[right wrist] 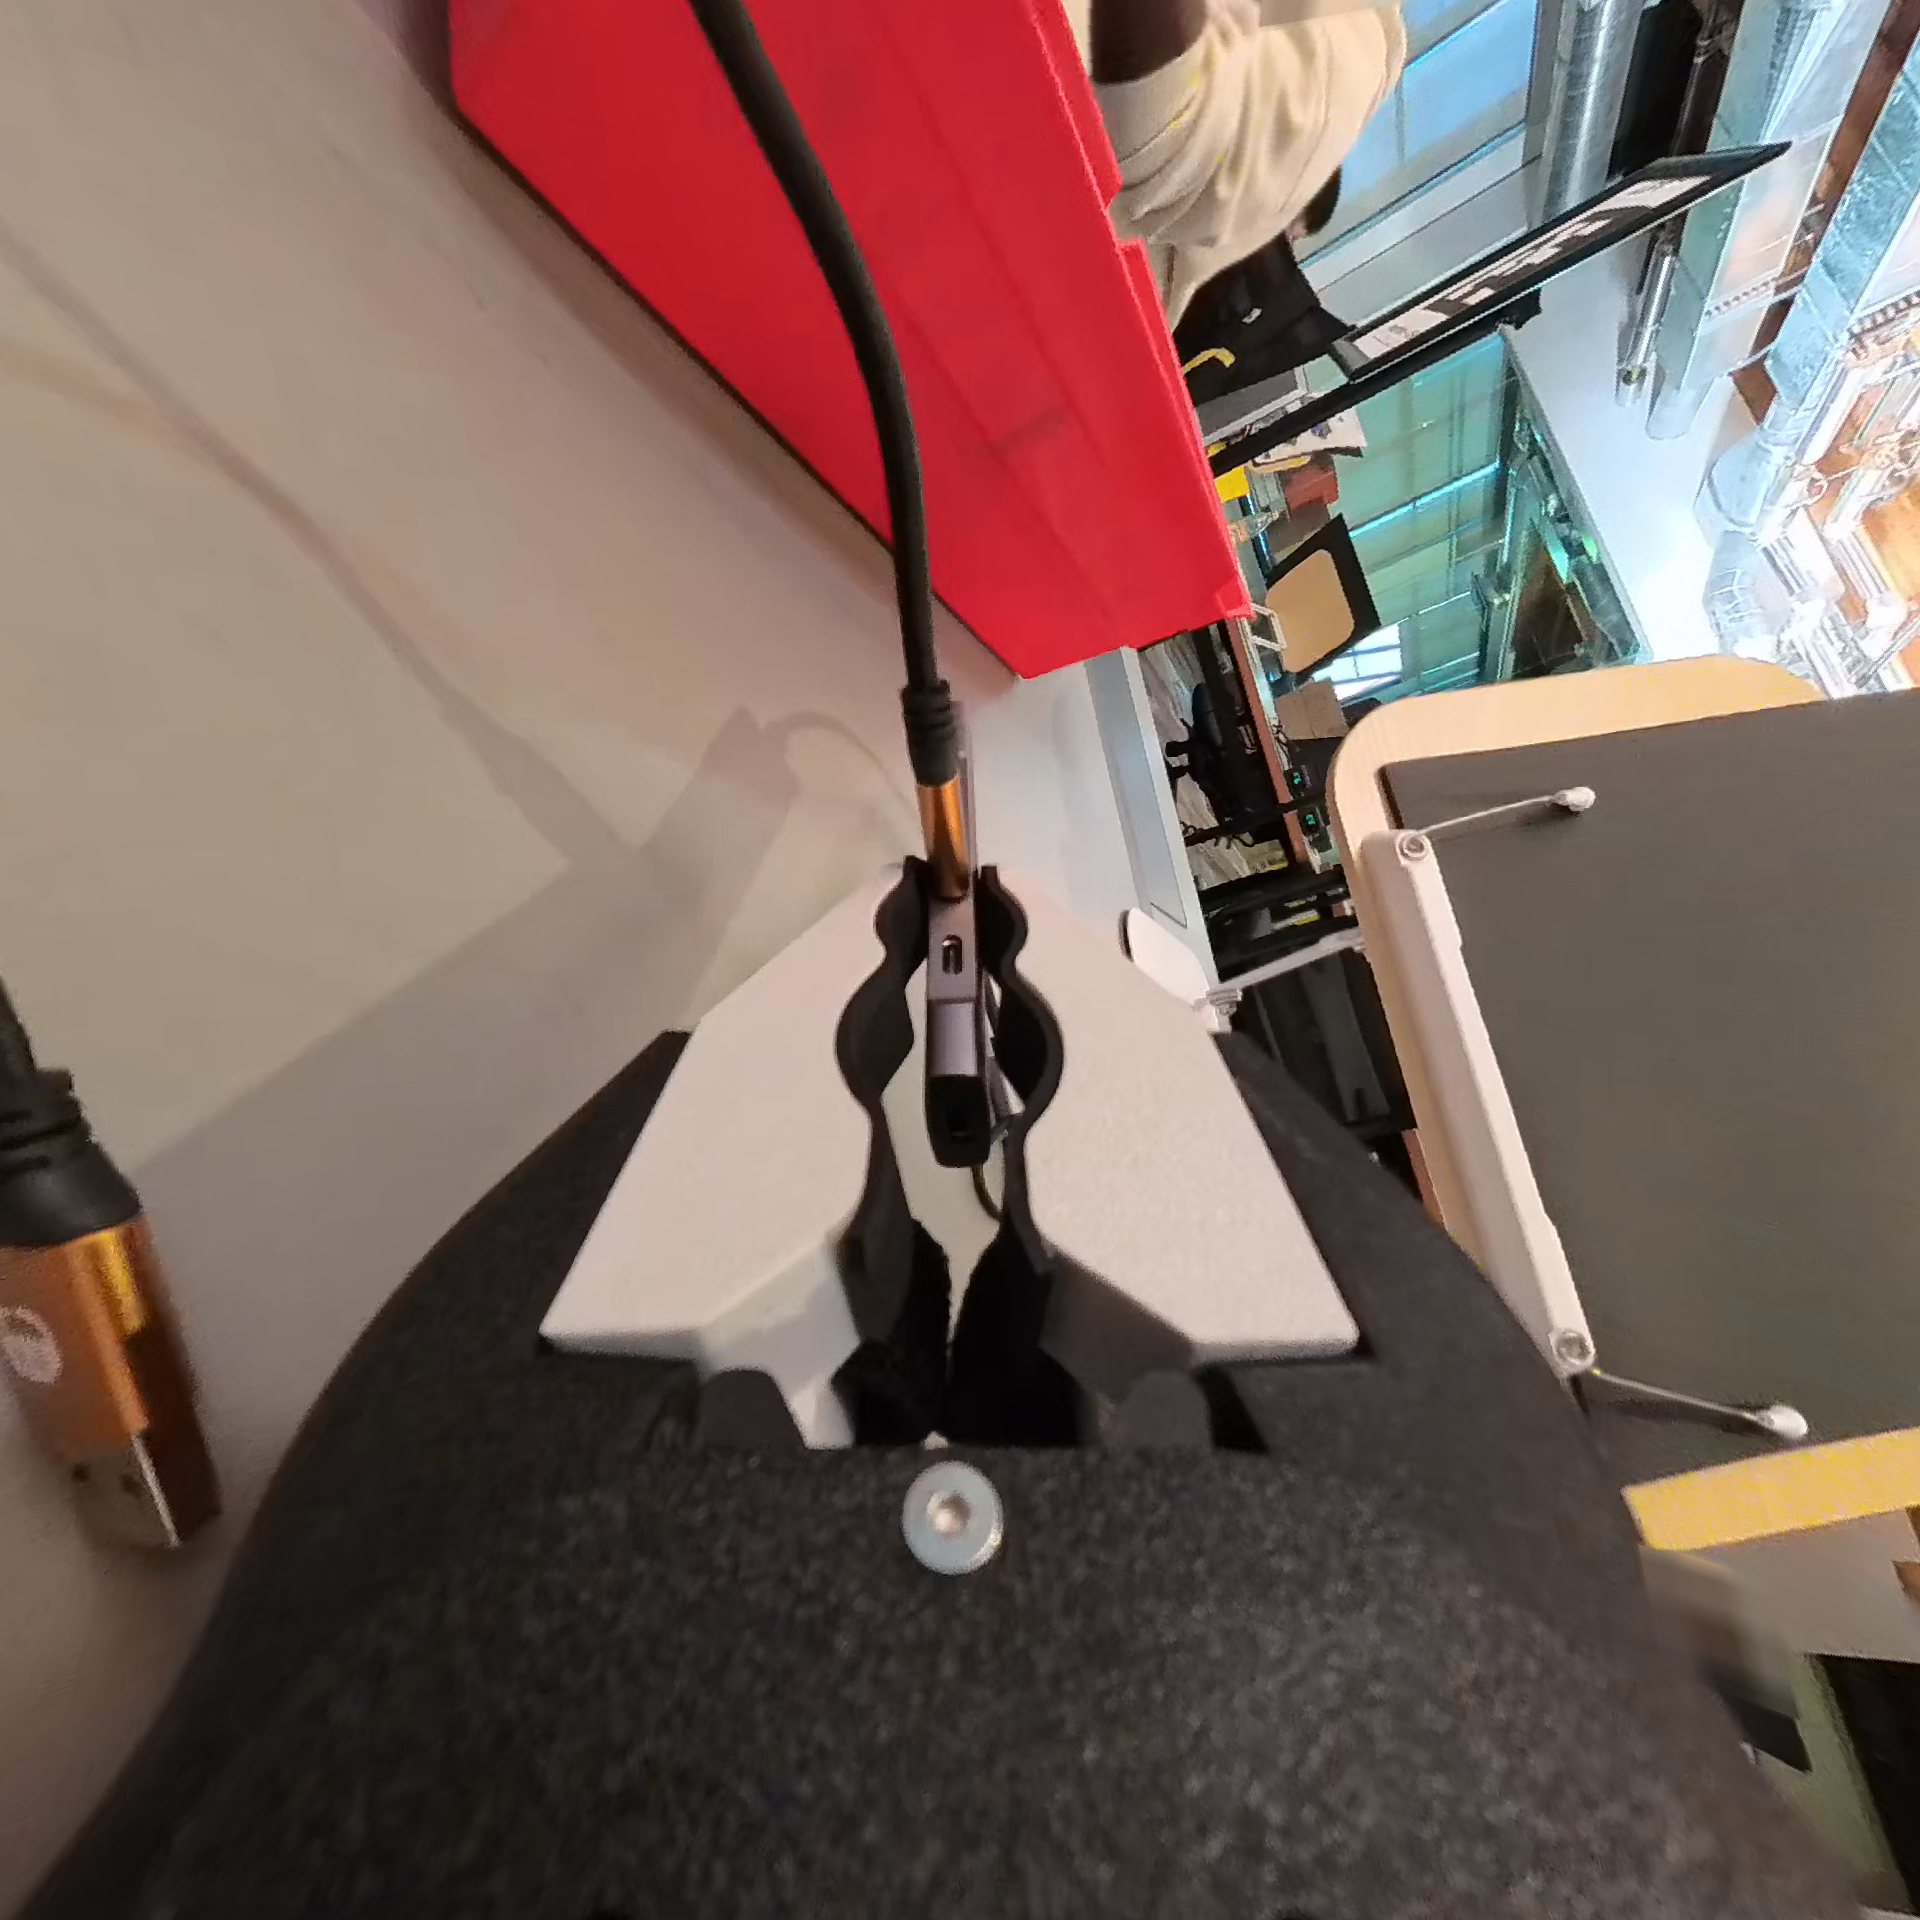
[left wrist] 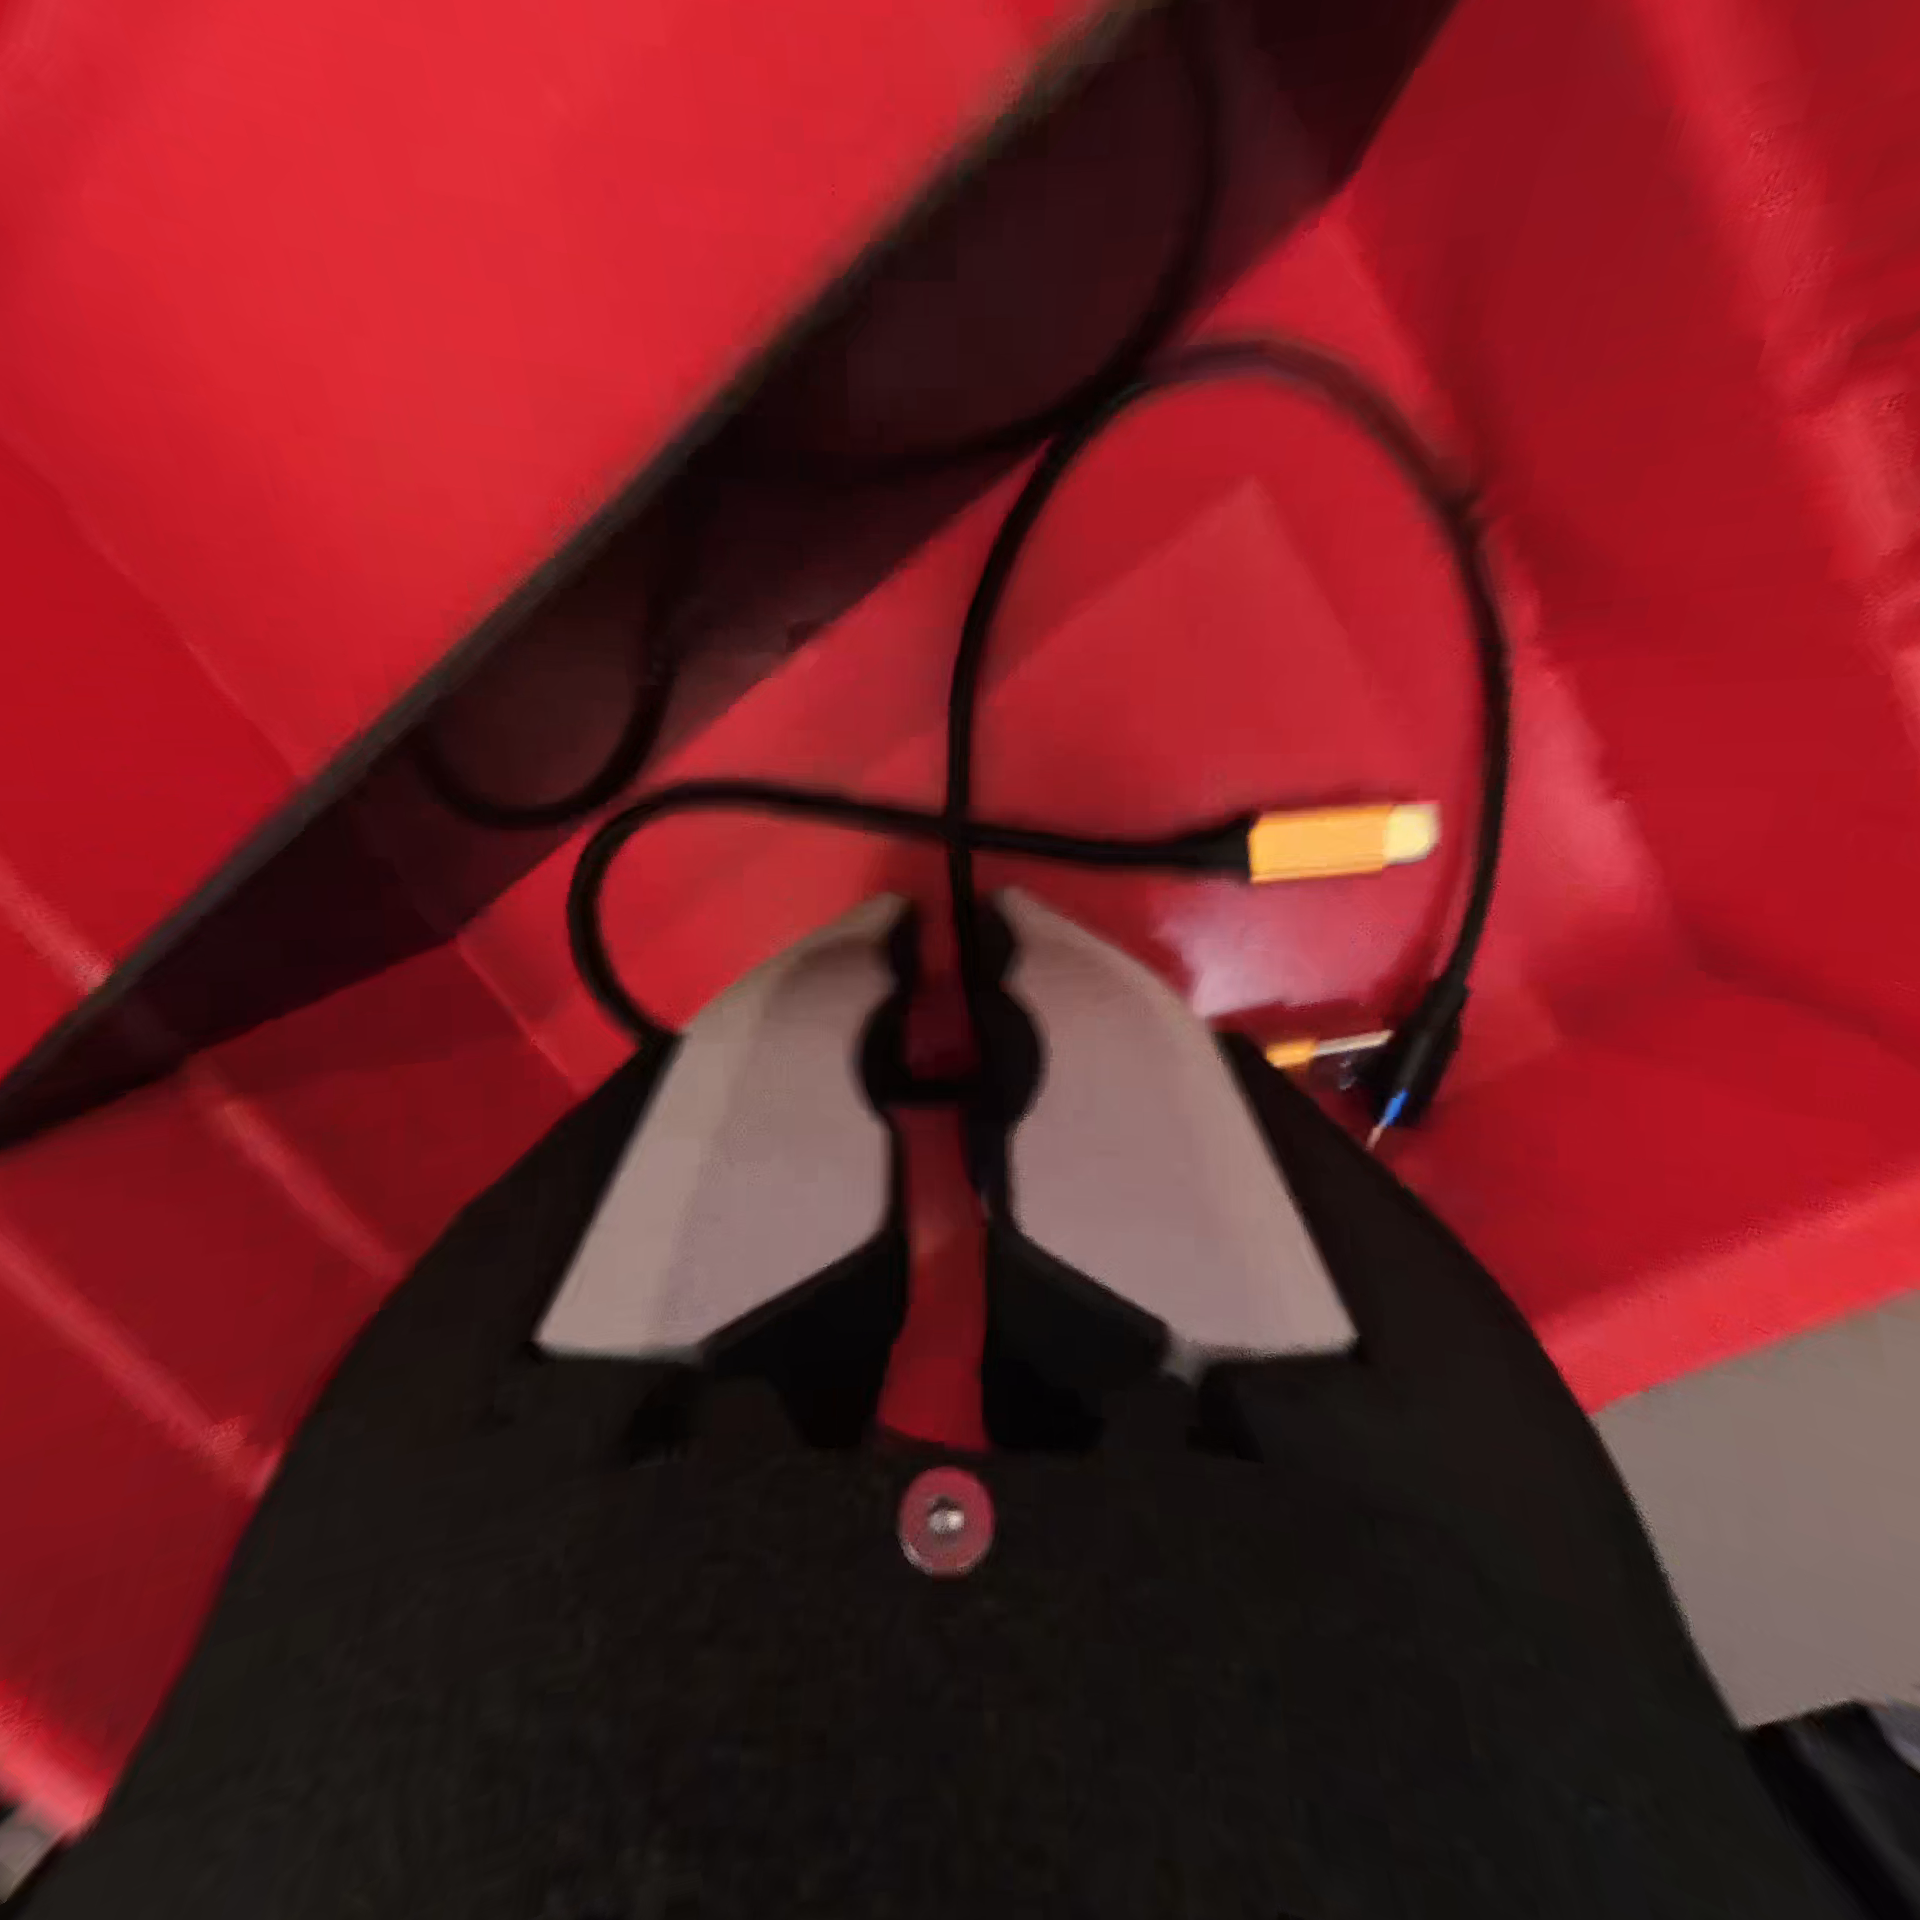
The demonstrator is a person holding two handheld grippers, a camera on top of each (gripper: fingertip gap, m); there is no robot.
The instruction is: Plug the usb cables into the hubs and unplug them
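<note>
In the left wrist view my left gripper (left wrist: 954, 914) hangs over the inside of a red bin (left wrist: 364, 364). Its jaws stand a narrow gap apart, and a thin black cable (left wrist: 961, 727) runs through the gap. Two orange USB plugs lie loose in the bin, one (left wrist: 1340, 842) to the right of the fingertips and one (left wrist: 1325, 1051) lower right. In the right wrist view my right gripper (right wrist: 951, 894) is shut on a small grey hub (right wrist: 951, 997). An orange-collared plug (right wrist: 945, 831) on a thick black cable (right wrist: 883, 364) sits in the hub's far end.
A dark diagonal band (left wrist: 727, 468) crosses the bin, blurred. In the right wrist view the red bin (right wrist: 987, 312) stands on a white table (right wrist: 312, 520), and another orange plug (right wrist: 94, 1382) hangs at lower left. A dark board (right wrist: 1662, 1039) is on the right, a person's beige sleeve (right wrist: 1247, 104) behind.
</note>
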